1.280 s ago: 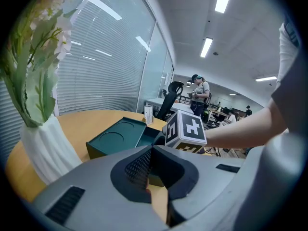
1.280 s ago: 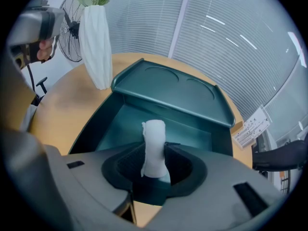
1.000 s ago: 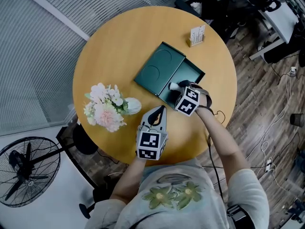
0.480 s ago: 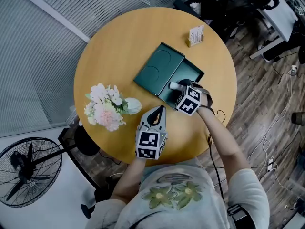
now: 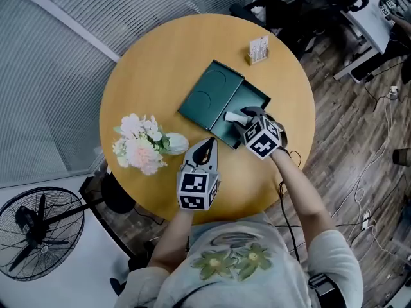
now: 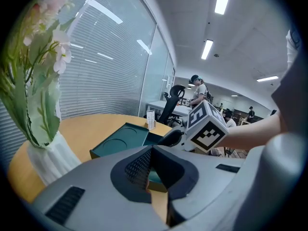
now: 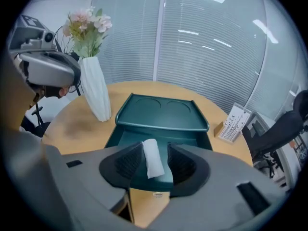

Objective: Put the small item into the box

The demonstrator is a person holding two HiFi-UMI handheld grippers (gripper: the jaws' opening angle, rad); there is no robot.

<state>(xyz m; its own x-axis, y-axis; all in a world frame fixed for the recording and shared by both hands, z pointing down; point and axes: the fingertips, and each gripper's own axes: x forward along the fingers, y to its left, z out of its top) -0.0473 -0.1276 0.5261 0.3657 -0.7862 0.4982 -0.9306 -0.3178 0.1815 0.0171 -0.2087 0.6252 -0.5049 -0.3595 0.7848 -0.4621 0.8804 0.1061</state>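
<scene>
A dark green box point(image 5: 252, 99) lies open on the round wooden table point(image 5: 148, 63), its lid point(image 5: 209, 95) folded out to the far left. A small white roll point(image 5: 232, 117) rests inside the box near its front wall. My right gripper point(image 5: 243, 122) hovers at that front edge, open. In the right gripper view the roll point(image 7: 152, 159) lies between the spread pads of the right gripper point(image 7: 155, 154), close to the left pad, over the box point(image 7: 122, 137). My left gripper point(image 5: 207, 149) is over bare table nearer the person, shut and empty; the left gripper view shows the left gripper point(image 6: 153, 150) tips meeting.
A white vase of pink flowers point(image 5: 145, 144) stands left of the left gripper. A small card holder point(image 5: 258, 49) sits at the table's far edge. A floor fan point(image 5: 32, 230) and office chairs stand around the table.
The right gripper has drawn back a little toward the person, and the white roll stays in the box. The left gripper has barely shifted.
</scene>
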